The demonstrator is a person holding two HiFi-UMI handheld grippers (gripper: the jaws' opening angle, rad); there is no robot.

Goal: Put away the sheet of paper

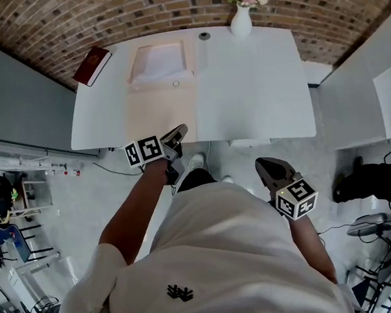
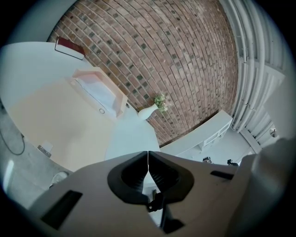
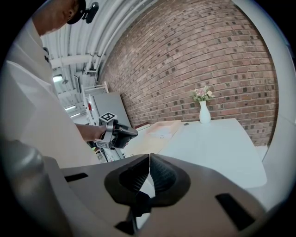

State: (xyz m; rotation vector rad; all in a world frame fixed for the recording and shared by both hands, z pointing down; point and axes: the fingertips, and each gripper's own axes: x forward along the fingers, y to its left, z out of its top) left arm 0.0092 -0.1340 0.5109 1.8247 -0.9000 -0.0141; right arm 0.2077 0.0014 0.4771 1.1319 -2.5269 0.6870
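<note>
**Standing at the bench with both tongs closed and empty**

Stands at the front of a white bench [image 1: 257, 83], in a white shirt [image 1: 220, 254] with a small dark emblem [image 1: 179, 292] too small to read.

Holds the left tongs [image 1: 176, 134] near the bench's front edge, overlapping the near end of the sheet of paper [image 1: 163, 114] in the head view, with jaws pressed together on nothing. Holds the right tongs [image 1: 269, 168] further back from the bench, above the floor [image 1: 251, 155], likewise closed with nothing between the jaws. Carries on each a cube bearing black-and-white square marker patterns rather than lettering.

Leaves the sheet of paper, large and pale beige, lying flat on the left half of the bench, reaching from the front edge back to a shallow tray [image 1: 159, 46] with something white inside.

Shows a small ring [image 1: 175, 84] on the sheet just in front of the tray. Shows a red book [image 1: 92, 64] at the back left corner, its cover print too small to read. Shows a white vase [image 1: 240, 22] of pale flowers at the back edge, and a small dark round thing [image 1: 204, 36] between vase and tray.
</note>
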